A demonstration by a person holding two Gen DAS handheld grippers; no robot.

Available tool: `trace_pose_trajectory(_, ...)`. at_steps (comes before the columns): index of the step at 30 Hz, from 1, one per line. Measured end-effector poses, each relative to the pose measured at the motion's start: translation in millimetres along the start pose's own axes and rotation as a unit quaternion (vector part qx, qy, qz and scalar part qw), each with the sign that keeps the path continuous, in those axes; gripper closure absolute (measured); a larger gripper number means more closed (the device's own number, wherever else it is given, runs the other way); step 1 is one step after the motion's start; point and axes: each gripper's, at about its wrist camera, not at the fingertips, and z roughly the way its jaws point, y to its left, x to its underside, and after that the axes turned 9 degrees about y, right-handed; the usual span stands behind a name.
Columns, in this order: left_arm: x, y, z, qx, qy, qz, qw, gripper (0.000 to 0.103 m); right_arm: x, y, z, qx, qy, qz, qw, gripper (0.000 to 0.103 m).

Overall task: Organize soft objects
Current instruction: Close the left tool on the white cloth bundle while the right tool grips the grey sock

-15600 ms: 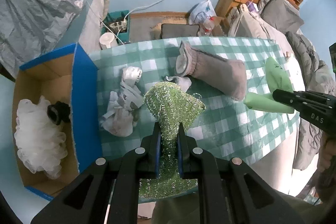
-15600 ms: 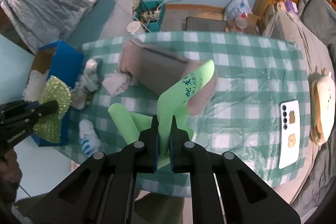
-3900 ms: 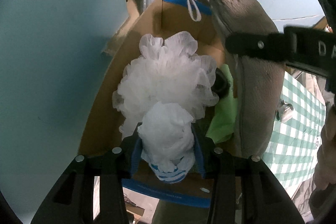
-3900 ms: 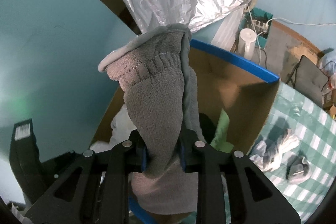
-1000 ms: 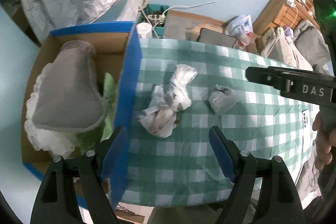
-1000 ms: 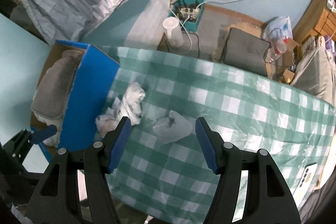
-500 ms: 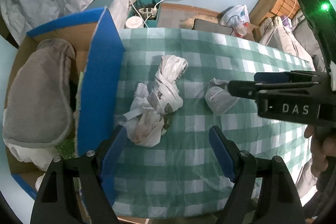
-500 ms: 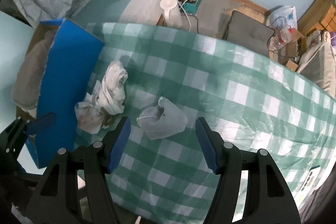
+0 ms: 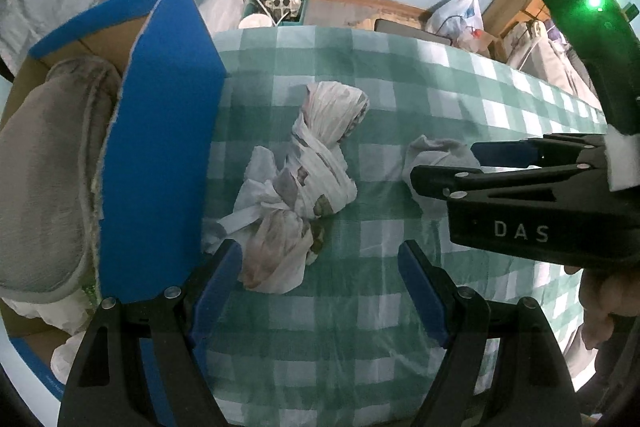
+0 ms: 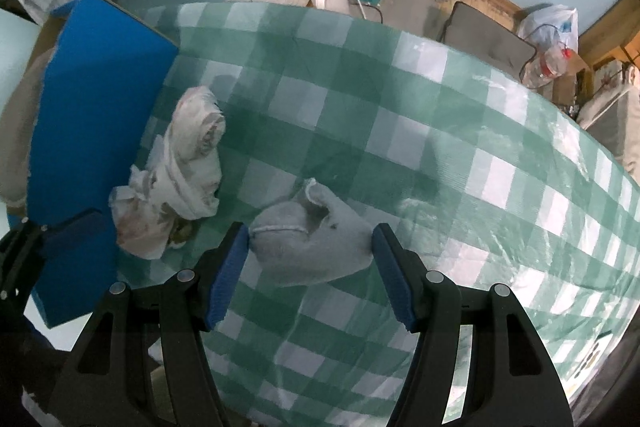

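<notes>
Jaws stand wide on both tools. The right gripper (image 10: 310, 259) straddles a small grey sock (image 10: 312, 251) lying on the checked tabletop (image 10: 460, 155); its pads sit at the sock's ends, perhaps just touching, without squeezing. The left gripper (image 9: 320, 279) hangs empty over a knotted white cloth bundle (image 9: 304, 183), just beside the blue-walled cardboard box (image 9: 160, 131) holding a grey plush slipper (image 9: 44, 171).
</notes>
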Motion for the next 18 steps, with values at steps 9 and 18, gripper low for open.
trace_pose_trajectory(9, -10, 0, 9, -0.007, 0.014, 0.007, 0.9999, 0.021, -1, -4, 12, 0.008, 0.007, -0.015, 1.000, 0.056)
trace_pose_trajectory(18, -28, -12, 15, -0.016, 0.017, 0.026, 0.9994, 0.020, 17, -28, 2, -0.008, -0.012, 0.022, 1.000, 0.074)
